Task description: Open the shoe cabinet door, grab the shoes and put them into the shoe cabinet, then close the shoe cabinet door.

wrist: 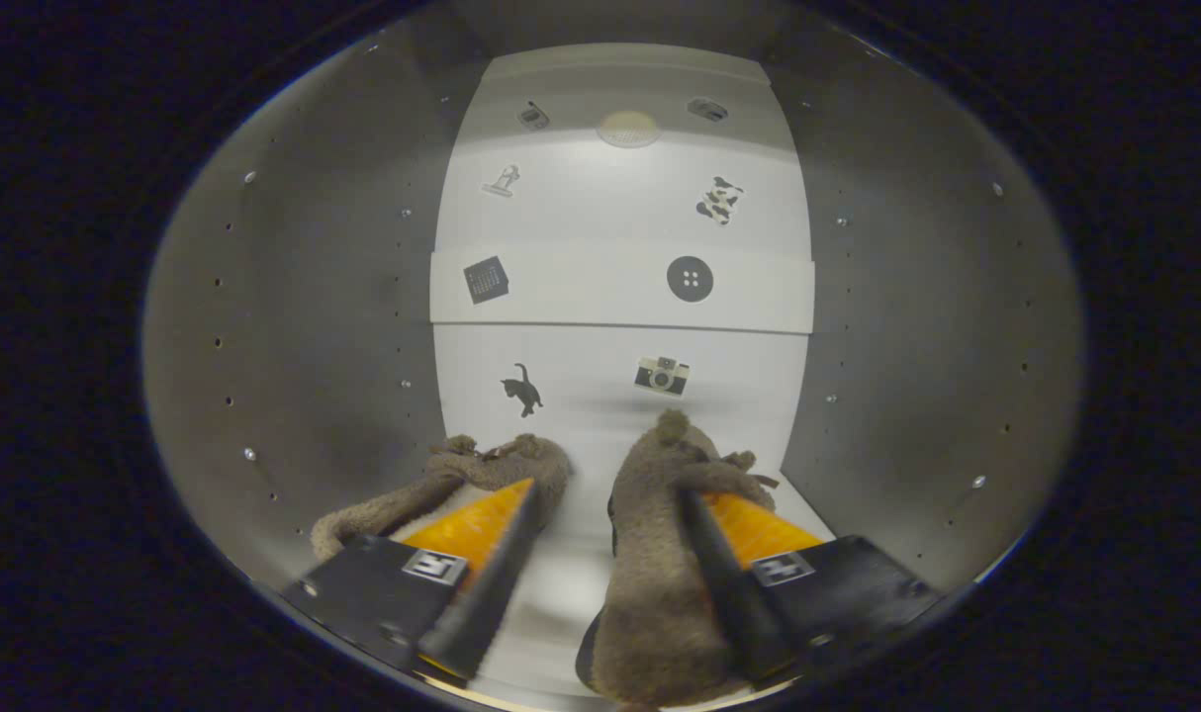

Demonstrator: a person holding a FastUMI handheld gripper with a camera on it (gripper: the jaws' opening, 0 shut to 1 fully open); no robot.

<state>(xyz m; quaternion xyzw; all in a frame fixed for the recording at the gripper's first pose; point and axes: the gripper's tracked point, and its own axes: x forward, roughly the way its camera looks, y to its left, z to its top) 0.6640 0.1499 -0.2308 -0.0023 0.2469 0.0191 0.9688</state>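
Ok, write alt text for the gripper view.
Inside a white cabinet, the open gripper sits over two fuzzy brown slippers on the floor; one lies between the fingers. Small stickers dot the back wall.

cabinet floor [561,583]: pale, flat, walled on both sides
left shoe [442,489]: fuzzy brown, lies on the floor, toe toward the back wall
right shoe [660,583]: same kind, lies on the floor beside the left one, a strip of bare floor between them
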